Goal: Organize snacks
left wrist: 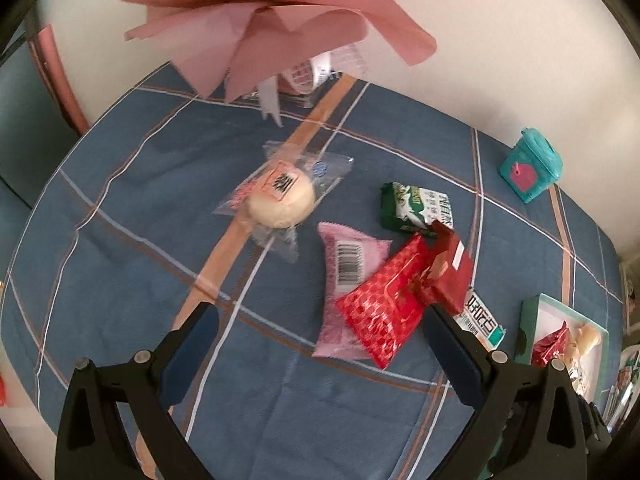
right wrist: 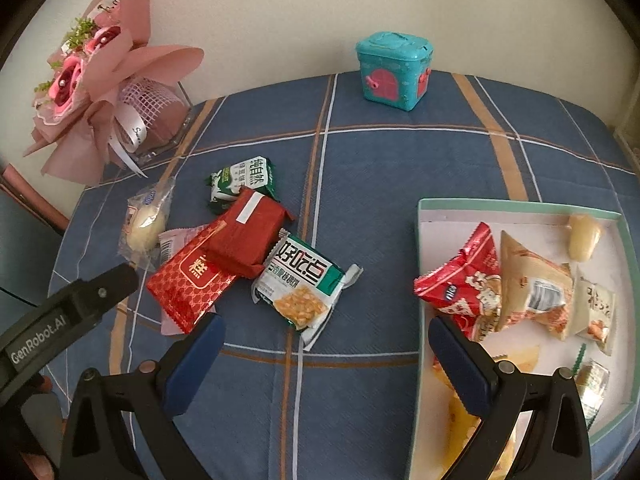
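Note:
Loose snacks lie on the blue plaid cloth: a round bun in clear wrap (left wrist: 280, 196), a pink packet (left wrist: 348, 280), a red patterned packet (left wrist: 384, 308) with a dark red wrapped bar (right wrist: 244, 236) on top, a green packet (right wrist: 244, 184) and a white cracker packet (right wrist: 304, 284). My left gripper (left wrist: 320, 332) hovers open above the pink and red packets, holding nothing. My right gripper (right wrist: 326, 344) is open and empty, between the pile and the white tray (right wrist: 424, 216), which holds several snacks, among them a red bag (right wrist: 468, 280).
A pink flower bouquet (right wrist: 100, 92) stands at the back left by the wall. A teal toy box (right wrist: 394, 70) sits at the back of the table. The left gripper's body (right wrist: 68, 312) shows at the lower left of the right wrist view.

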